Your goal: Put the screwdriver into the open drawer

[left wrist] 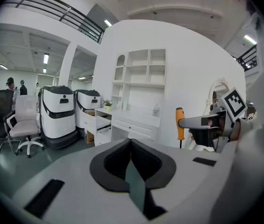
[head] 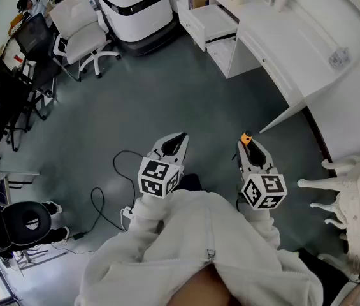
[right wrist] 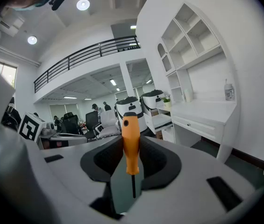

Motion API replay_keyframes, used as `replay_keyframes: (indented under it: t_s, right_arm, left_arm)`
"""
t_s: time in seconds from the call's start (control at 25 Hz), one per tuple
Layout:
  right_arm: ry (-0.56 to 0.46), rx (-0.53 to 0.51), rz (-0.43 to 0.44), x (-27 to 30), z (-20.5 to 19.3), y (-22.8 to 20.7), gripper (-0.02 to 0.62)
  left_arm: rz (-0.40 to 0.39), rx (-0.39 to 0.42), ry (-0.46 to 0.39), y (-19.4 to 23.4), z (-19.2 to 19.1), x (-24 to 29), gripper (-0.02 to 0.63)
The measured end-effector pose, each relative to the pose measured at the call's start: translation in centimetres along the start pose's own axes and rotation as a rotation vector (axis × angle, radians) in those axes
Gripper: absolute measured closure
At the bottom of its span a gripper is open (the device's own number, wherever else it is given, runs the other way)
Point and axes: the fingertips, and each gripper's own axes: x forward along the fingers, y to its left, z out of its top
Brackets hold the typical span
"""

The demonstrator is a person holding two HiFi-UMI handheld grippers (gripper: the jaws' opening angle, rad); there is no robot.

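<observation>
Right claw [right wrist: 132,141] pinches the screwdriver [right wrist: 131,149] upright — orange handle up. Left claw [left wrist: 131,142] pressed together, empty; the drawer [head: 213,21] stands open.

— Is there room ahead of the right tool [head: 247,140]?
— Plenty. Bare floor [head: 167,94] runs from it up to the open drawer [head: 213,21], with nothing standing between.
— And to the sides?
— The worktop [head: 294,50] and its slanted leg [head: 281,118] close in on its right. White machines [head: 132,8] and an office chair [head: 81,36] stand far ahead, leftward. A cable [head: 119,171] lies on the floor left of the left tool [head: 177,139].
</observation>
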Motion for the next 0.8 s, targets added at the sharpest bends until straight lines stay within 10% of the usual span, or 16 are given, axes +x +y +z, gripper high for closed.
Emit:
replay_keyframes:
  t_s: [0.8]
  right_arm:
    - [-0.002,-0.005,-0.025,-3.1,-1.1,1.4,0.471]
  left_arm:
    - [-0.013,0.0,-0.01,-1.7,-1.2,-2.8,0.589]
